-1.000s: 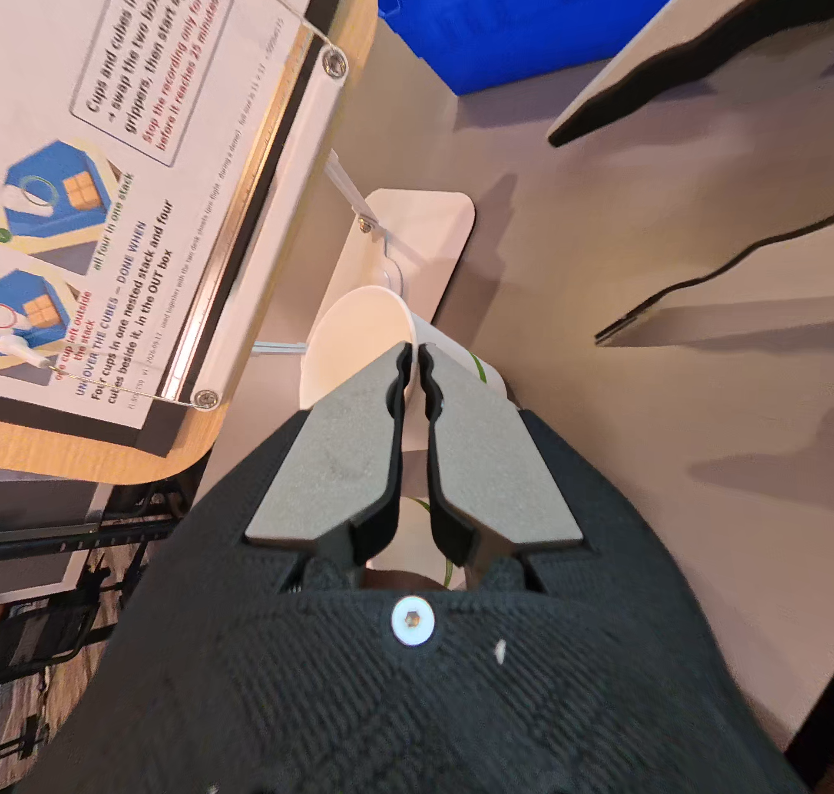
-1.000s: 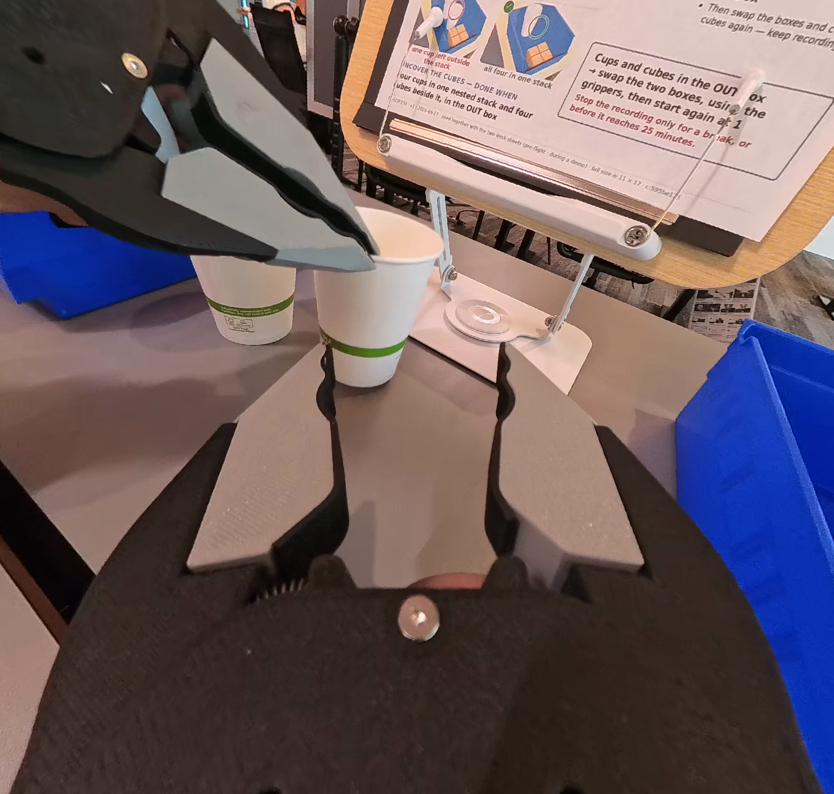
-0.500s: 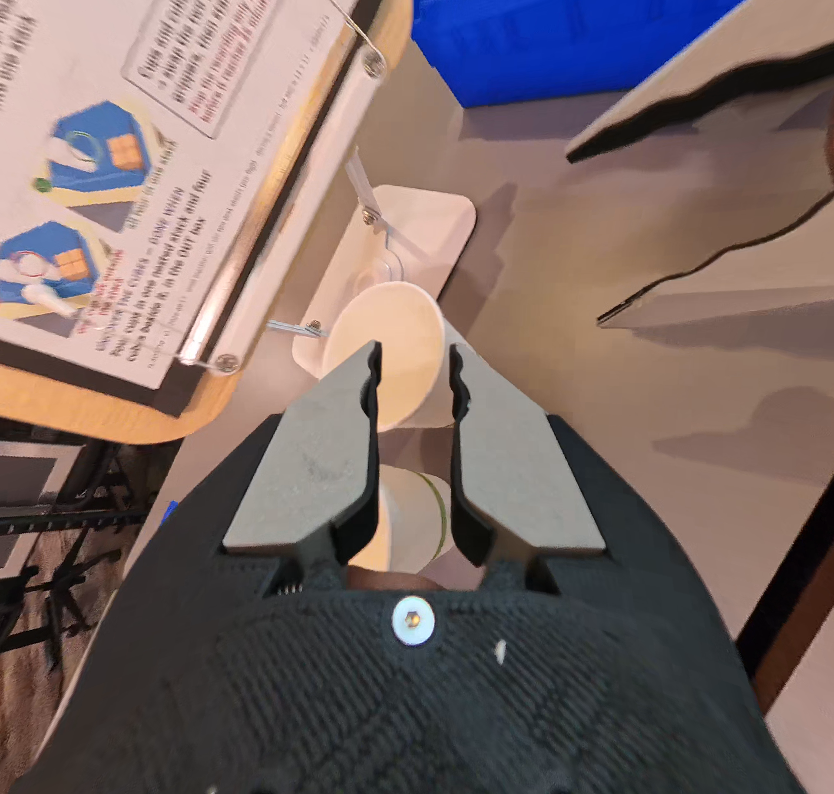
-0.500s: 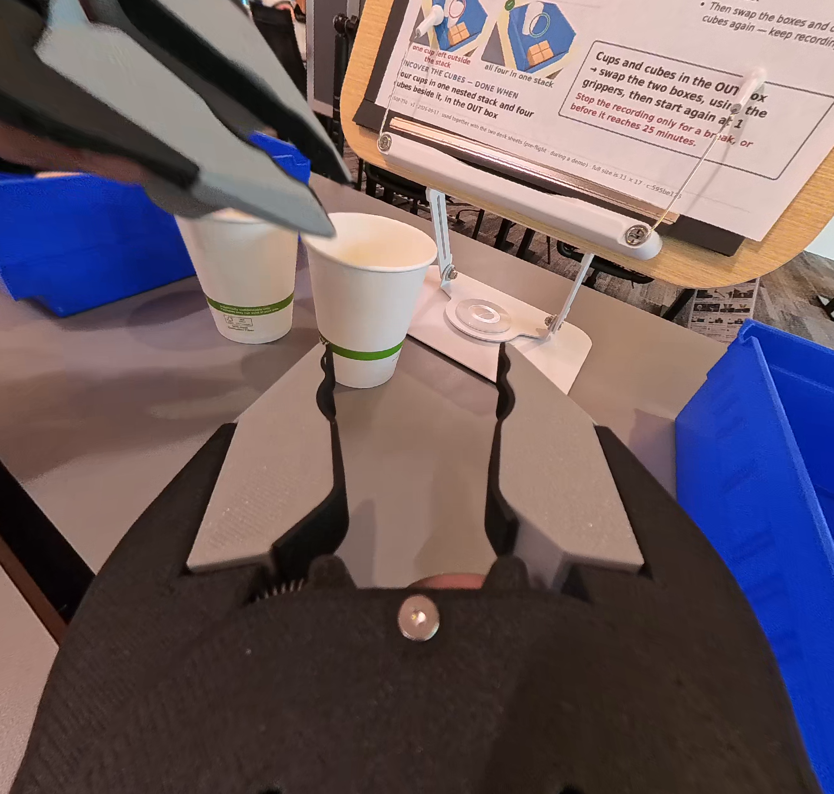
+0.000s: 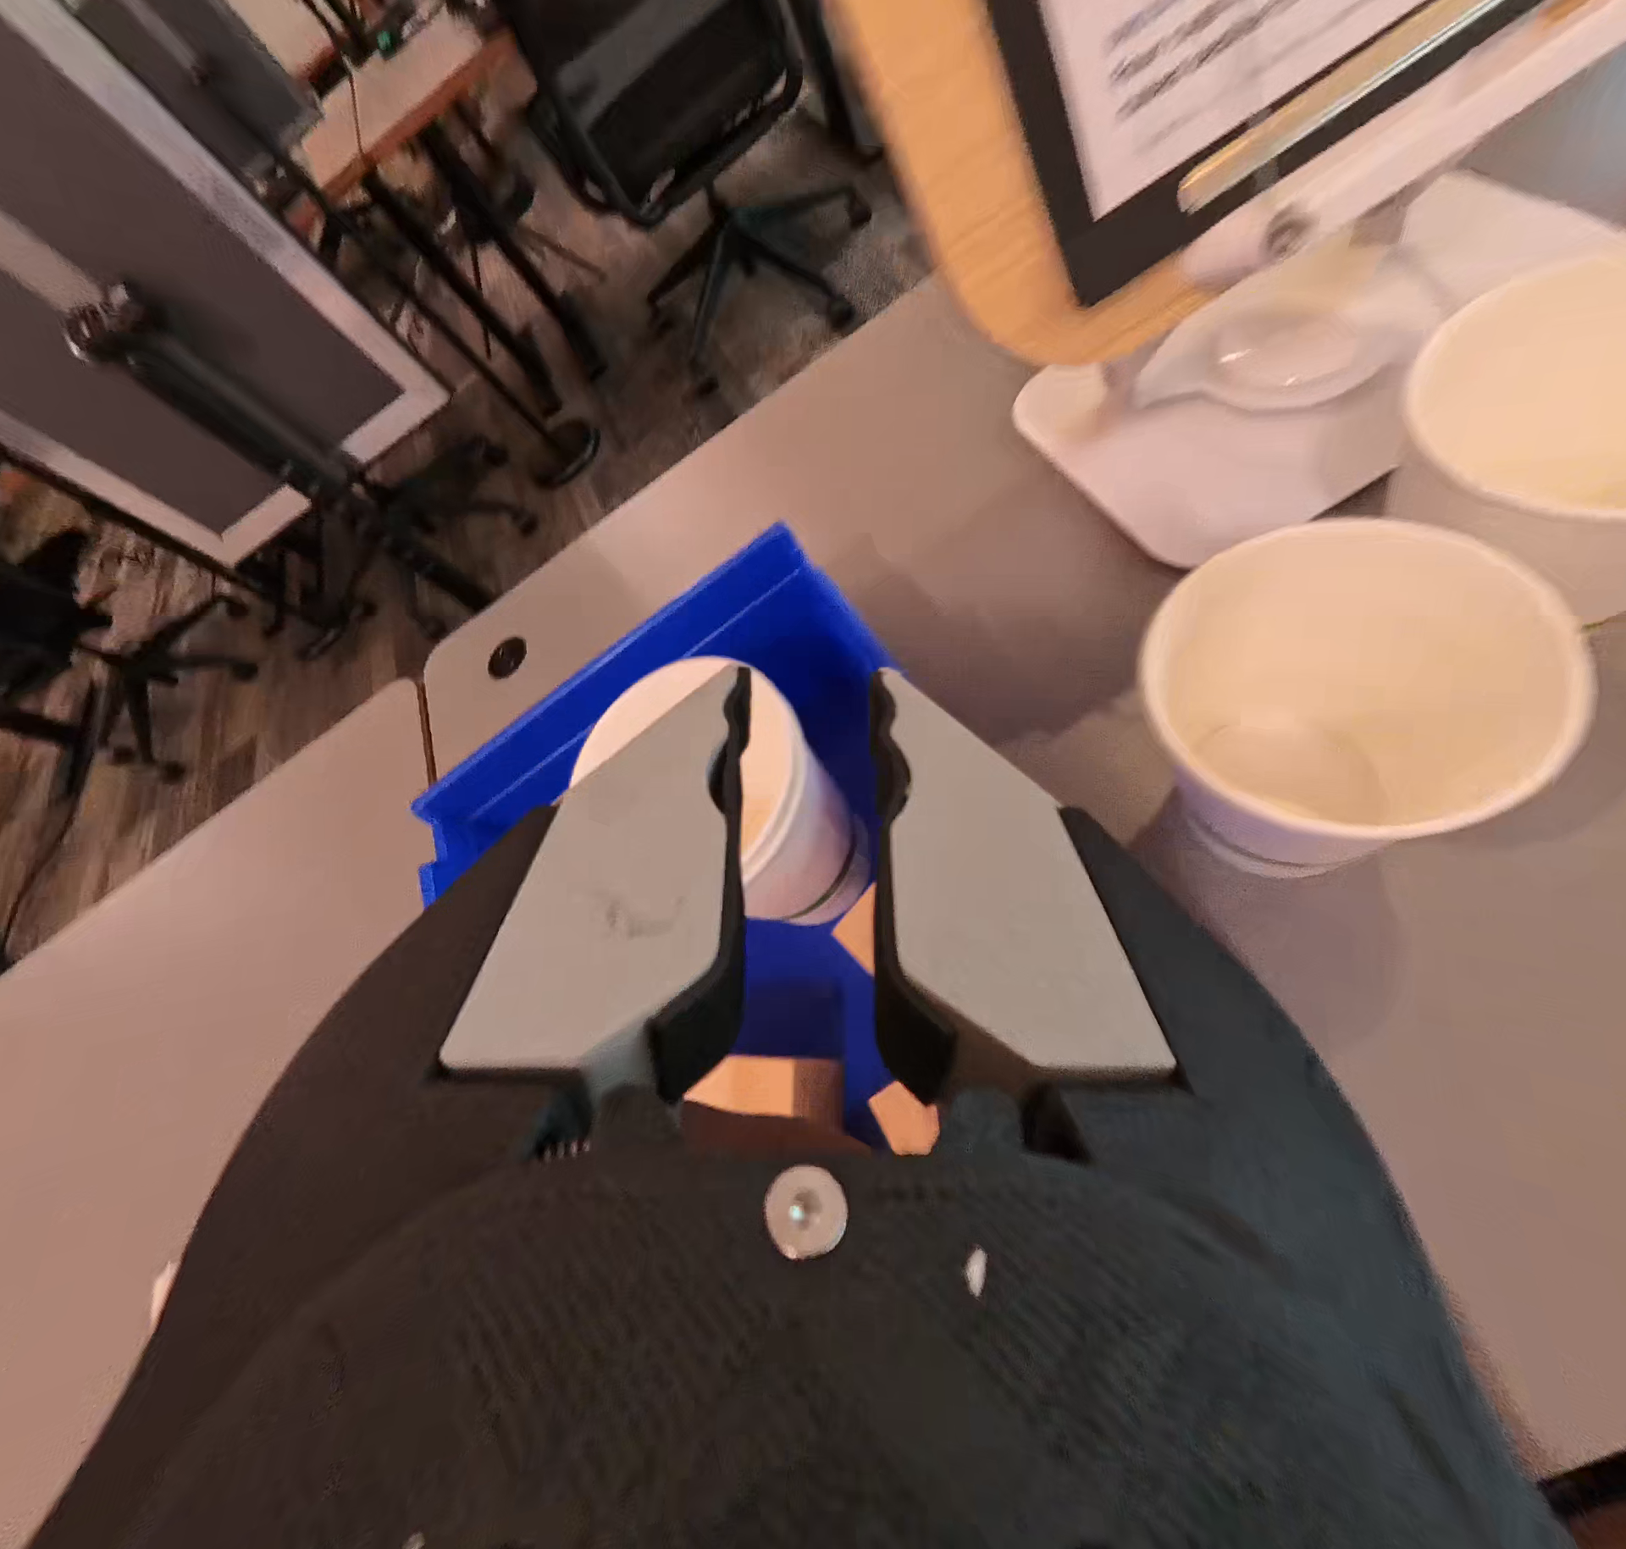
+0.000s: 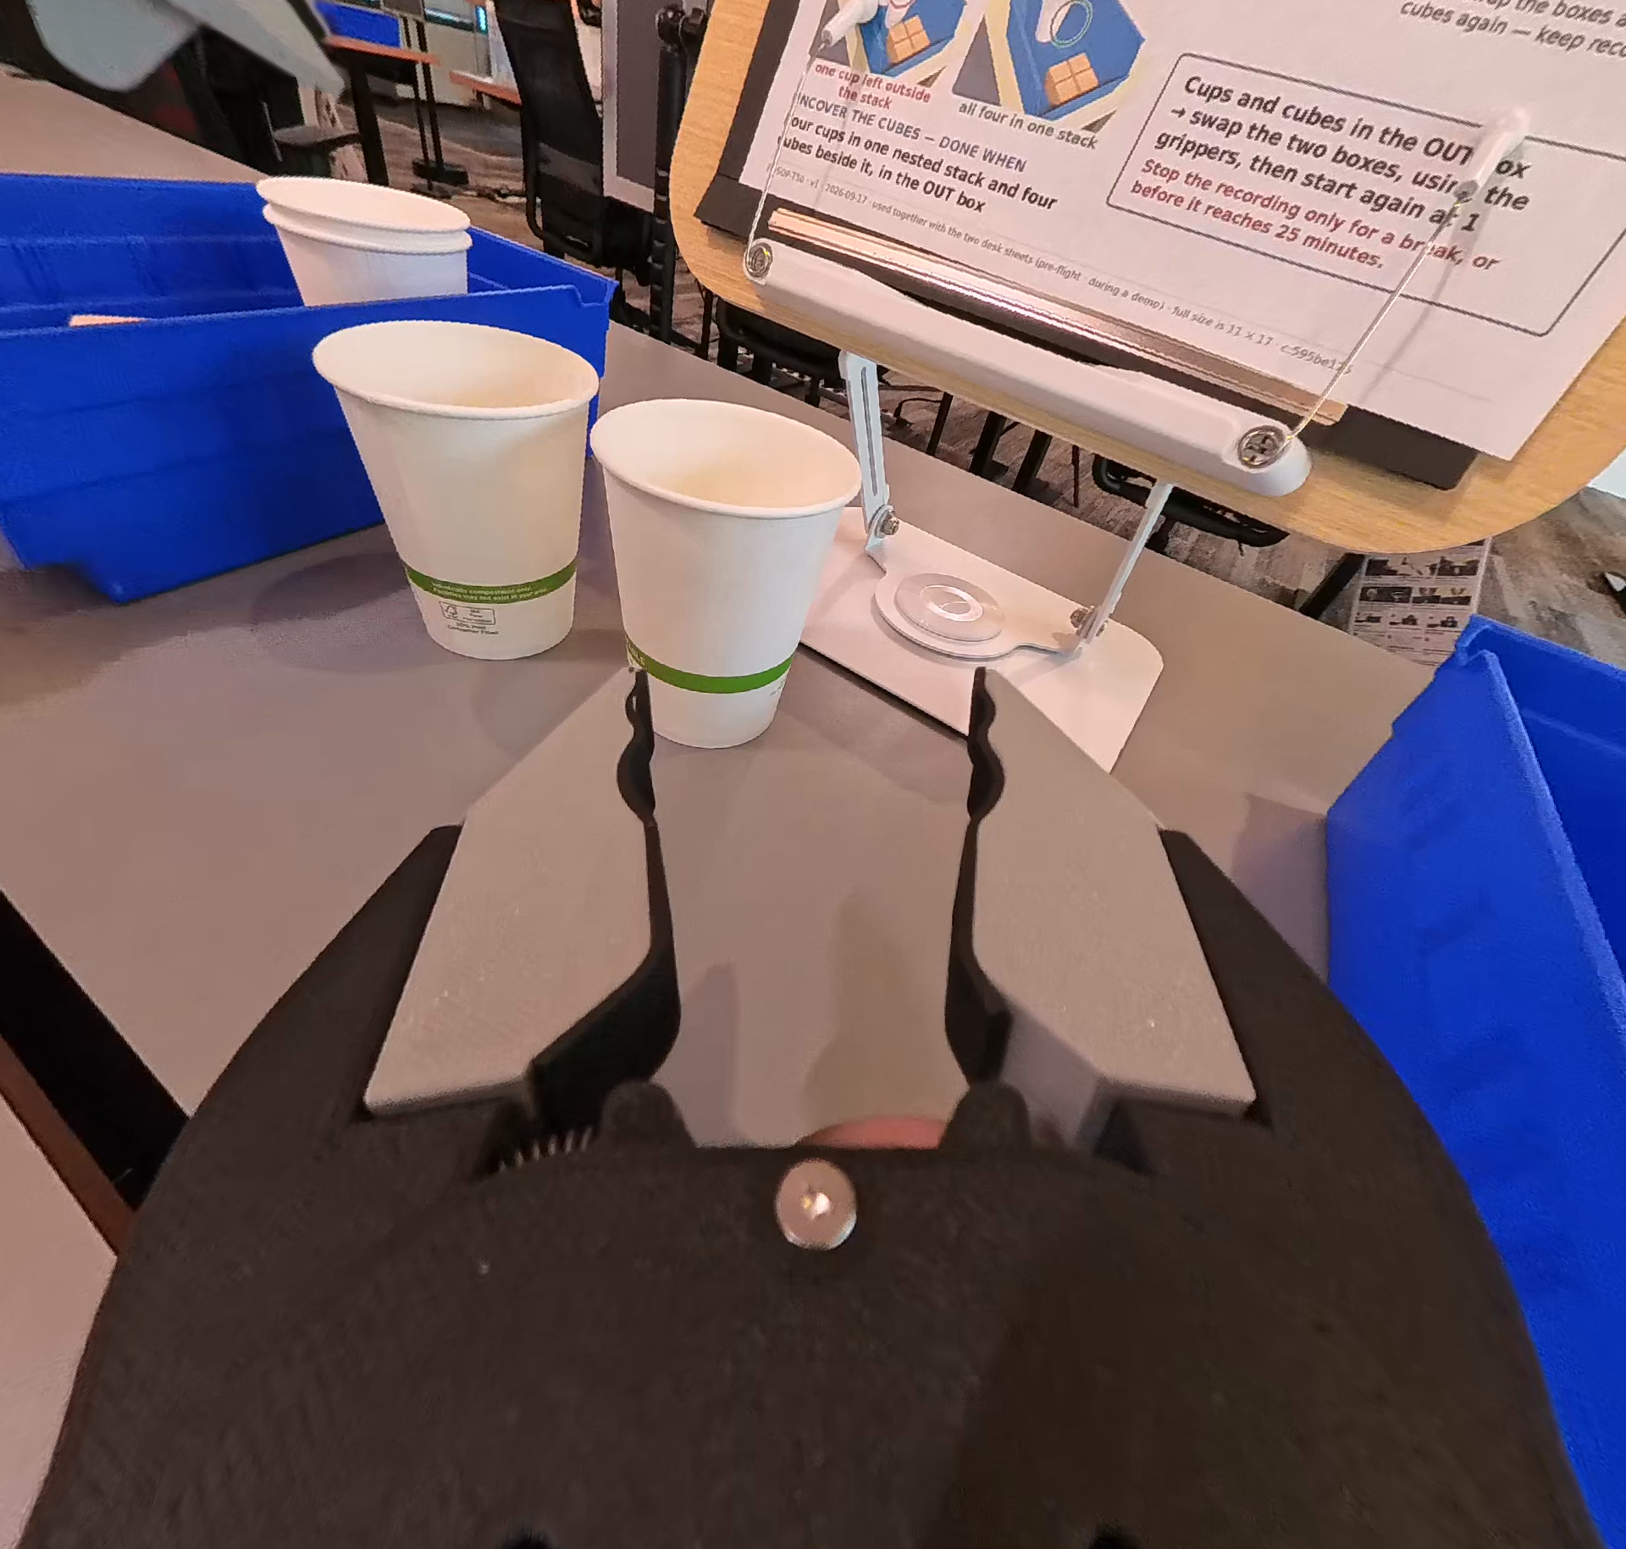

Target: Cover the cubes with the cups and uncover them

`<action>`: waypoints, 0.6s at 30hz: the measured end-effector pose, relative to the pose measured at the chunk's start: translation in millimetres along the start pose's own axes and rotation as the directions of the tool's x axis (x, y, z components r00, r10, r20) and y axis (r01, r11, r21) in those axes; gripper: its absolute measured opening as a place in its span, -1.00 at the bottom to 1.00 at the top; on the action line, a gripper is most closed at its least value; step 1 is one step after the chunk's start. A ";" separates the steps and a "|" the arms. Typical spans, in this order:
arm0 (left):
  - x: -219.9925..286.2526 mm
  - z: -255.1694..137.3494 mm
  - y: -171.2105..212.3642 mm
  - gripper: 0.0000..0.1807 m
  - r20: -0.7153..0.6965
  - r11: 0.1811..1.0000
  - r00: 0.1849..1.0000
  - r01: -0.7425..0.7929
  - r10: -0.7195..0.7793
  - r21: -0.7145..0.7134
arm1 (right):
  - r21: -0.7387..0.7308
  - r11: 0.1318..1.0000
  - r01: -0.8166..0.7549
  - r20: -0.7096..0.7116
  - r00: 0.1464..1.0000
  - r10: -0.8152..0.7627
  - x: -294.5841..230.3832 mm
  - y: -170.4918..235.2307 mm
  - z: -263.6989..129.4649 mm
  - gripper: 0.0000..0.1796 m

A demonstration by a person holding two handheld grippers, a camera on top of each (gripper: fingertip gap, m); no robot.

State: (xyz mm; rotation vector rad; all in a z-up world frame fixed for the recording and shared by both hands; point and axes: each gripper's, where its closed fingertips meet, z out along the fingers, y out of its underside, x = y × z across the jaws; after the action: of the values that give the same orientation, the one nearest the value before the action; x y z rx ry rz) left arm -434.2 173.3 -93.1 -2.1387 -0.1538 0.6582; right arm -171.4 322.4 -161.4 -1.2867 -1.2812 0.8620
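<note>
My left gripper [image 5: 811,680] is open and empty above the left blue bin [image 5: 774,618]. A nested stack of white paper cups [image 5: 792,803] stands in that bin, seen between my fingers. Wooden cubes [image 5: 858,935] lie in the bin beside the stack. Two white cups with green bands stand upright on the grey table: one [image 6: 493,486] by the bin, one [image 6: 721,565] by the stand. My right gripper [image 6: 807,680] is open and empty, low over the table just in front of the nearer cup. The left gripper [image 6: 220,11] shows blurred at the top left of the right wrist view.
A document stand with an instruction sheet [image 6: 1144,187] rises behind the cups on a white base [image 6: 1012,653]. A second blue bin [image 6: 1496,891] stands at the right. Chairs and desk frames [image 5: 669,99] lie beyond the table's far edge. The left gripper's tips are roughly 30 cm from the right gripper's.
My left gripper let go of the cup by the stand, opened, and swung left to above the blue bin. The right gripper has not moved.
</note>
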 end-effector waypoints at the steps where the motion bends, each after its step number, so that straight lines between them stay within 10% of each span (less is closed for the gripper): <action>1: -6.3 4.9 9.3 -0.72 0.005 1.000 1.000 0.014 -0.014 -0.025 | -0.001 1.000 0.000 0.001 1.000 0.000 -0.3 0.2 0.1 -0.22; 18: -17.2 39.2 59.2 -0.74 -0.003 0.983 0.999 0.045 -0.046 -0.177 | -0.016 1.000 0.006 0.005 1.000 -0.006 -2.1 4.7 2.6 -0.22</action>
State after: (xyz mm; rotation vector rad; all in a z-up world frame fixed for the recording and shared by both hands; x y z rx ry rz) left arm -476.0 159.1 -151.2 -2.3002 -0.2657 0.6301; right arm -173.4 321.7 -166.8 -1.2935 -1.2983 0.8526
